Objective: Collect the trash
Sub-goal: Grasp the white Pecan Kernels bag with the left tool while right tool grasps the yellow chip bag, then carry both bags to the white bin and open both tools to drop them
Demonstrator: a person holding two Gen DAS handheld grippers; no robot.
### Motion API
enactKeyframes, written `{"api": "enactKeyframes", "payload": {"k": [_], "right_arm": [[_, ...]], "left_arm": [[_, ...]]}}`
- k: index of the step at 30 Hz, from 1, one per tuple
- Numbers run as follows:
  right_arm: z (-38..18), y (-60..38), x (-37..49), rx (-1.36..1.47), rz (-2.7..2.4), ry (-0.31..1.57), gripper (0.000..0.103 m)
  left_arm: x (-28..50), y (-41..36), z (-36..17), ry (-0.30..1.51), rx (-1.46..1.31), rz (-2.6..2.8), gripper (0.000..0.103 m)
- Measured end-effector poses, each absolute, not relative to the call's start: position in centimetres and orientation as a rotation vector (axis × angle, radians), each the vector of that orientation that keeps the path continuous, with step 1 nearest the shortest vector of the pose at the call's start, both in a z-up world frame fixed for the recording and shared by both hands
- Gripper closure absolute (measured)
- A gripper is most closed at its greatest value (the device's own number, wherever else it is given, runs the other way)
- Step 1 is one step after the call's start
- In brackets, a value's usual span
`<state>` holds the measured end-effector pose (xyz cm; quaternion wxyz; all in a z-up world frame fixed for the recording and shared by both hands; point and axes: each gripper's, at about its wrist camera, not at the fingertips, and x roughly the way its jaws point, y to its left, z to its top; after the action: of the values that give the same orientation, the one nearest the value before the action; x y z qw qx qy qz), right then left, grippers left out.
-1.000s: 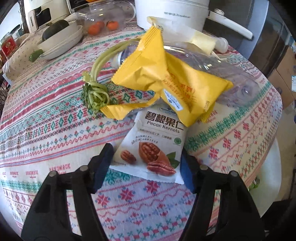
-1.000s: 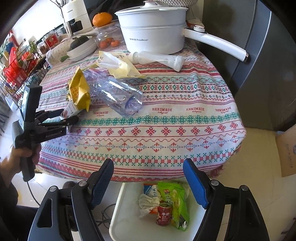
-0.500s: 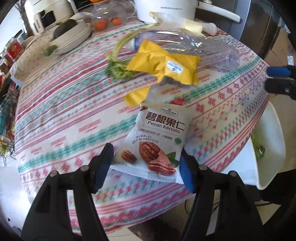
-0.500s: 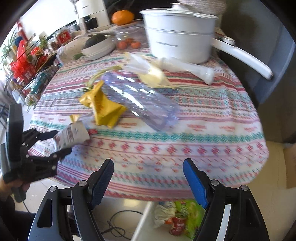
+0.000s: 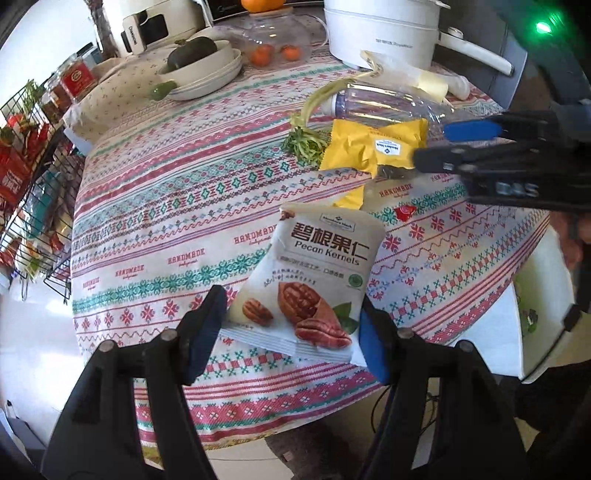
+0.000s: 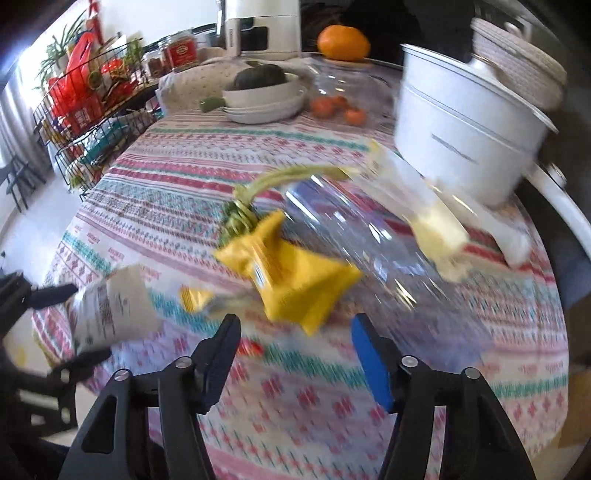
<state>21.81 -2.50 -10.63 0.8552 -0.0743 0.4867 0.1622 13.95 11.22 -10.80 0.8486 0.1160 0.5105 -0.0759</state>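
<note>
Bright daylight, motion-blurred right view

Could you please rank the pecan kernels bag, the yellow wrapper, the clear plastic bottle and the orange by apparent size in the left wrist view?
1. pecan kernels bag, though it is nearest the camera, held in the left tongs
2. clear plastic bottle, partly hidden
3. yellow wrapper; it looks close to the bottle, so that order is unsure
4. orange, cut off at the top edge

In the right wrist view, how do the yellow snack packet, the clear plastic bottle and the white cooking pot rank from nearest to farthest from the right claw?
1. Yellow crumpled snack packet: just ahead of the right claw, centre.
2. Clear plastic bottle: lying behind the packet, slightly right.
3. White cooking pot: far right, at the table's back edge.
</note>
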Motion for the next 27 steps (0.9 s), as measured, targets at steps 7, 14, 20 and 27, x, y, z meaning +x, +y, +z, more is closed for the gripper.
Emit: {"api": "enactKeyframes", "payload": {"k": [7, 14, 20, 27], "right_arm": [[-12.1, -0.1, 24.2, -0.224, 0.397, 1.049, 0.055], [-14.7, -0.6, 25.2, -0.197, 0.393, 1.121, 0.091], [-13.8, -1.7, 24.0, -0.153, 0.421, 1.104, 0.095], [-9.9, -3.8, 21.1, -0.134, 0.409, 1.076, 0.096]], "left_arm": [[14.1, 11.6, -10.5, 1.067, 0.238, -0.157, 0.035], [14.1, 11.8, -10.5, 1.060, 0.229, -0.157, 0.035], [13.7, 11.6, -9.7, 1.034, 0.217, -0.152, 0.035], [12.0, 10.6, -6.7, 0.952, 0.185, -0.166, 0.035]]}}
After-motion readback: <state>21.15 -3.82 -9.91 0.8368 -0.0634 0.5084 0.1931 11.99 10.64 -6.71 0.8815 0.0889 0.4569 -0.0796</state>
